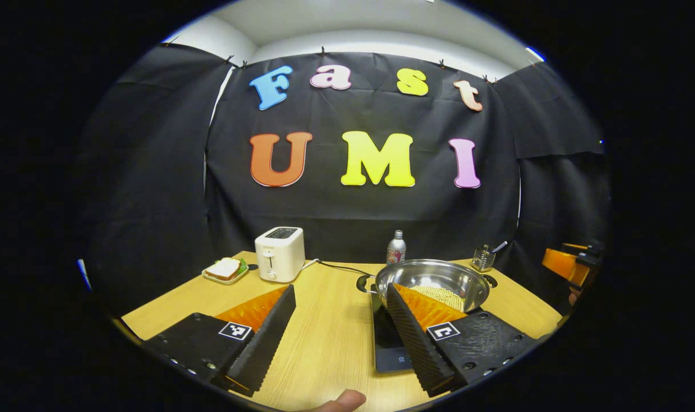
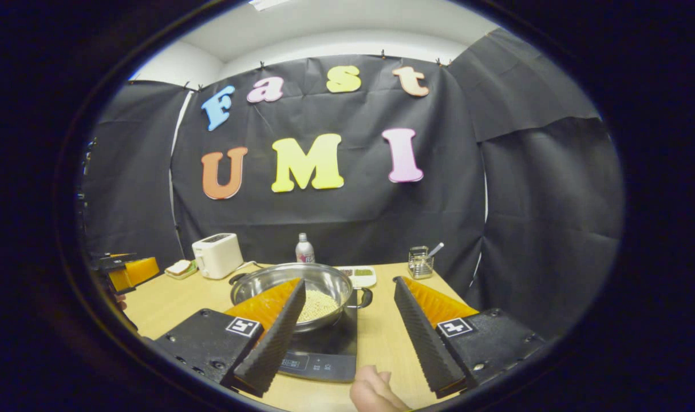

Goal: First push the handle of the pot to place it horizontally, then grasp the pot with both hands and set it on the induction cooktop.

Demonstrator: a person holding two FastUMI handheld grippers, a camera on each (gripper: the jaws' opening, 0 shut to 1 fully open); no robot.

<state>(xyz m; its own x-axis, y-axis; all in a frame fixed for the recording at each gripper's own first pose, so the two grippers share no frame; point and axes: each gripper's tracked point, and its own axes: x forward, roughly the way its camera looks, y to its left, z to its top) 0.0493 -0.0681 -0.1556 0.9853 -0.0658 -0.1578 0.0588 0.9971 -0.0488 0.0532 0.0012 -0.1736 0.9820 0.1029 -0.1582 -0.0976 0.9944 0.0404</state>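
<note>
Near the table's front edge, left gripper point(image 1: 340, 320) and right gripper point(image 2: 350, 320) are hovering, jaws spread wide, holding nothing. Beyond them, pot point(image 2: 293, 286) is sitting on induction cooktop point(image 2: 324, 349), holding pale grains point(image 2: 319, 304). Far left, toaster point(image 1: 279, 253) is standing beside a sandwich plate point(image 1: 225, 270).

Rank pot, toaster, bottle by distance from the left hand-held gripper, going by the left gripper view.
From the left hand-held gripper:
1. Pot, just ahead, on the cooktop behind the right-side finger.
2. Toaster, farther back, on the left.
3. Bottle, behind the pot, by the wall.
</note>
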